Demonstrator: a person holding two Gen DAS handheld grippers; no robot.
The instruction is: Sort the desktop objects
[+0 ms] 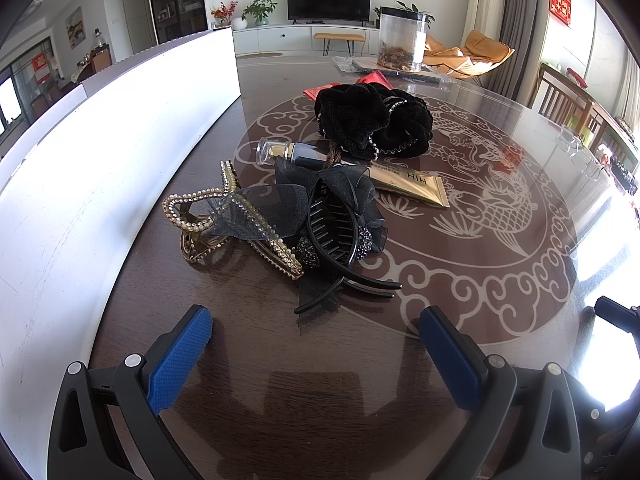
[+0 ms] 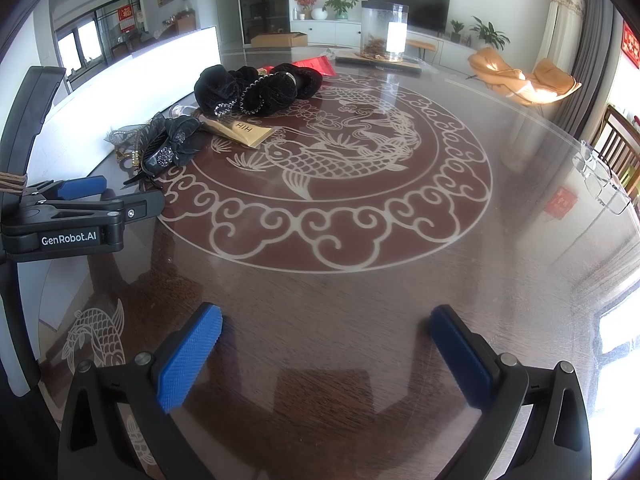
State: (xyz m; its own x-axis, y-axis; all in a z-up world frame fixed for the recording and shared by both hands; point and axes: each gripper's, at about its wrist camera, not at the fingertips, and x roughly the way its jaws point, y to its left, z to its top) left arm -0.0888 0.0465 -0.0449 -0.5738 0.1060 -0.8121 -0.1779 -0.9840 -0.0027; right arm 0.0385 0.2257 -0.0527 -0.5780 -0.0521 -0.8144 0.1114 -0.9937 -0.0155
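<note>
Lying in a small heap on the shiny dark table (image 1: 280, 360) were the hair things. The table top was smooth as glass, with pale curly clouds and a fish drawn on it. The left gripper (image 1: 316, 326) hung low just before the heap, its bumpy blue pads wide apart and holding nothing. Nearest to it was a black hair claw (image 1: 340, 236) with thin net bows and sparkly round beads. Touching its left side was a gold clip (image 1: 224, 220) lined with tiny pearls. Behind them lay a small clear-capped bottle (image 1: 288, 154), a flat gold tube (image 1: 412, 186) and two fluffy black velvet scrunchies (image 1: 372, 120). A long white box (image 1: 100, 168) stood along the left.

The right gripper (image 2: 326, 326) was spread wide and empty too, over bare table well away from the heap. Only its camera showed the eyeglasses (image 2: 600, 178) at the far right edge, and the left gripper from the side.
</note>
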